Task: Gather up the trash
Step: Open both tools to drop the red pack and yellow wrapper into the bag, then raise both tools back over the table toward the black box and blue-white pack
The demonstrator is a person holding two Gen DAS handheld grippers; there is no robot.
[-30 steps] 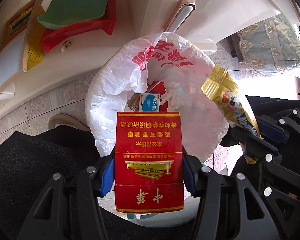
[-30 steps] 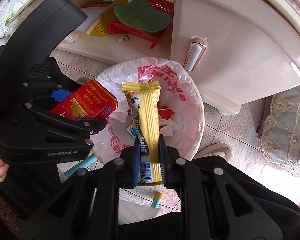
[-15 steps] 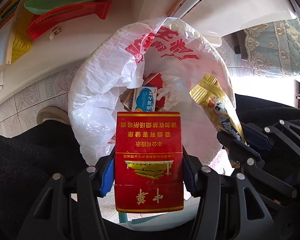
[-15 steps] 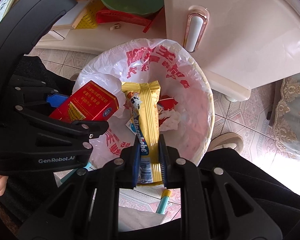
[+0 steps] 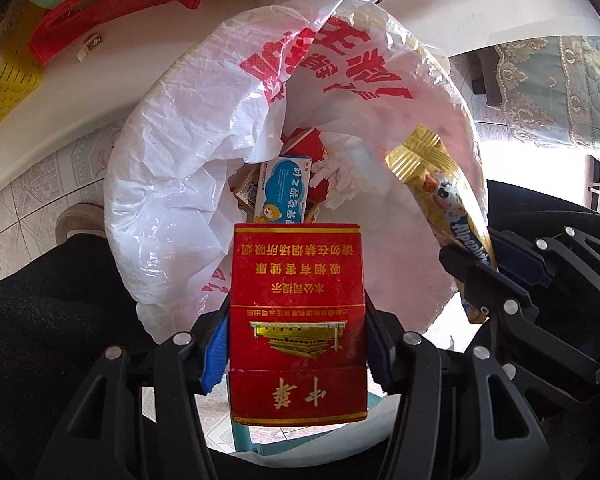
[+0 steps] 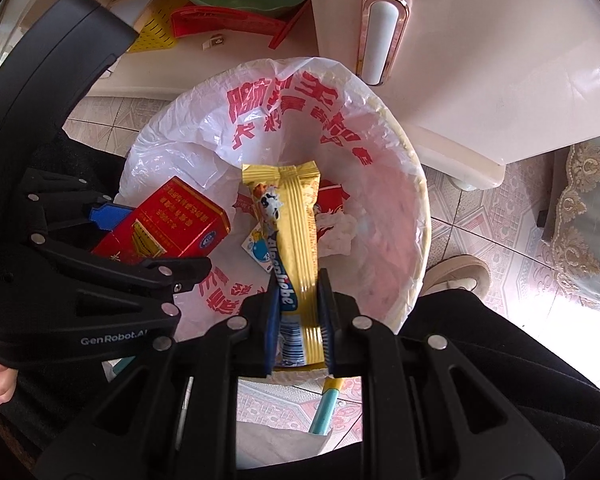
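left gripper (image 5: 296, 344) clamps a red pack (image 5: 298, 316), right gripper (image 6: 300, 320) a gold wrapper (image 6: 296, 240), over the bin (image 6: 416, 216); the pack, near the rim, may fall outside.

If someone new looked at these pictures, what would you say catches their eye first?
First the red cigarette box, clamped in the left gripper directly over the bin. Next the gold candy wrapper, pinched in the right gripper beside it. Below both gapes the bin's white liner bag with red lettering, already holding a small blue box and crumpled tissue.
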